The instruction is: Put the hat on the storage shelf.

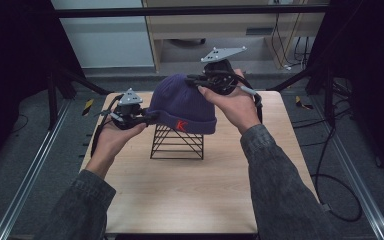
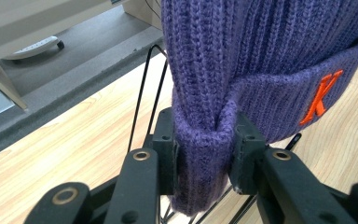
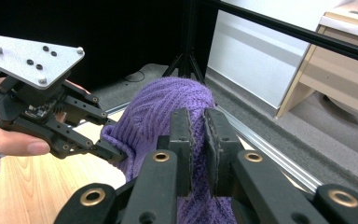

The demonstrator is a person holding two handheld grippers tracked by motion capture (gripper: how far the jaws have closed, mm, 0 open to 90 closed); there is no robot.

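Dim, soft focus, dark edges

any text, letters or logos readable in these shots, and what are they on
"K" – one orange letter stitched on the folded cuff of the purple knit beanie, seen in the high view and the left gripper view.
Nothing else carries readable writing; the yellow-and-black striped tape on the floor is a marking without words.
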